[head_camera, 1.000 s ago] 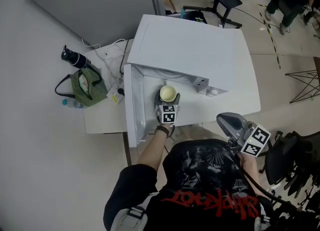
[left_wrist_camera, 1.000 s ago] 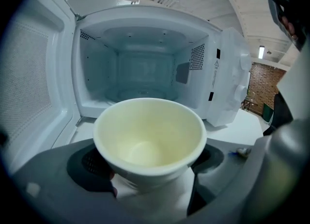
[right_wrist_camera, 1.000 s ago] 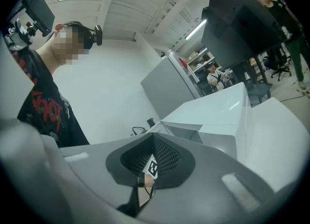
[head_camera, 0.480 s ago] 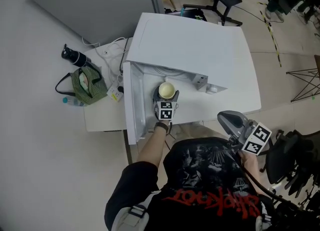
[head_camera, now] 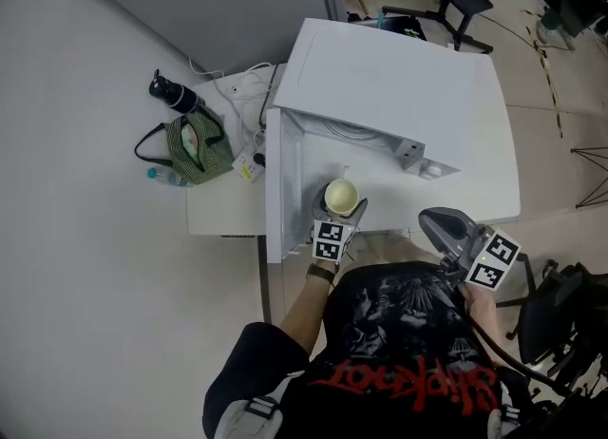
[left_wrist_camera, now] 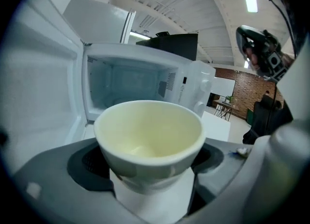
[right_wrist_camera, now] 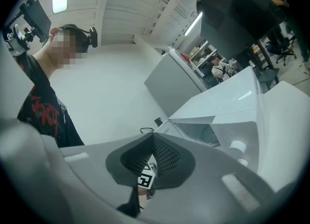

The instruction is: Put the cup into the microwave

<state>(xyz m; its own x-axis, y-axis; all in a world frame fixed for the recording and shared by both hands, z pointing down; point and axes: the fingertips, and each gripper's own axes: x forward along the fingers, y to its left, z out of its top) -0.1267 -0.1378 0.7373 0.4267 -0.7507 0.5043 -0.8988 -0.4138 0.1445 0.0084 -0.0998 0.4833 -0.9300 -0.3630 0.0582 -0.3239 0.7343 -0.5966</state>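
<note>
A white bench [head_camera: 217, 214] stood against a grey panel, and a white microwave [head_camera: 399, 85] took up its right part. The microwave's door [head_camera: 275, 190] hung open to the left, over the bench's bare near strip. To the left of the microwave, at the bench's left edge, lay a green striped pouch [head_camera: 198, 147] with a dark strap looping off to the left. A small clear bottle with a blue cap [head_camera: 163, 177] lay just at the pouch's near side. Farther back on the left was a black flask [head_camera: 171, 95]. White cables [head_camera: 249, 81] were coiled between the flask and the microwave's far left corner.
</note>
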